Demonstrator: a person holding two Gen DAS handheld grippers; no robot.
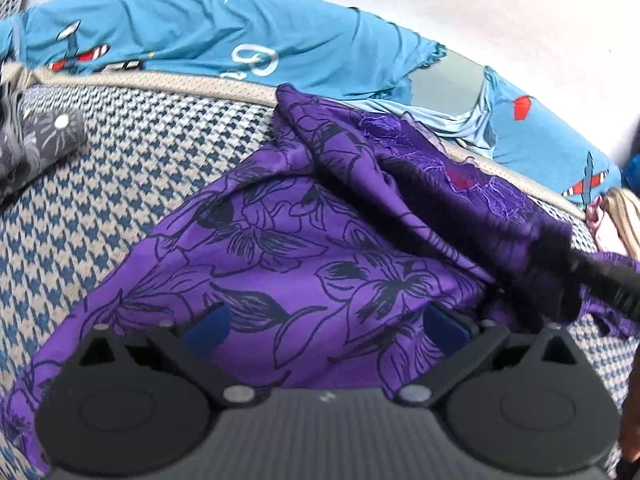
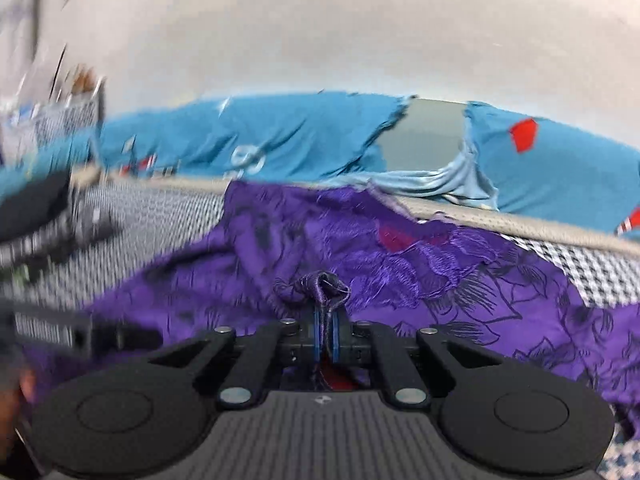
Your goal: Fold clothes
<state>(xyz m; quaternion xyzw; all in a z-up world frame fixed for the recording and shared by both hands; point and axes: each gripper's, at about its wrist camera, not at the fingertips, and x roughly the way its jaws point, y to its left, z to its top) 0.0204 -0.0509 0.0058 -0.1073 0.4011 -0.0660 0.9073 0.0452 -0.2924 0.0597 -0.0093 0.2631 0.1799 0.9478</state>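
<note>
Purple garment (image 2: 400, 272) edge pinched in right gripper (image 2: 327, 334); left side motion-blurred.

A domestic interior, most likely a bedroom or living room. The working surface is an upholstered mattress or cushion (image 1: 132, 168) in blue-and-cream houndstooth with beige piped edging (image 1: 168, 80), set against a plain pale wall (image 2: 320, 32). A blue printed sheet (image 1: 180, 28), torn in places, lies along the far side. Loose household clothing is spread about: a purple floral garment (image 1: 288, 248) and a grey patterned roll of cloth (image 1: 44, 136). Blurred clutter stands at the far left of the right wrist view
</note>
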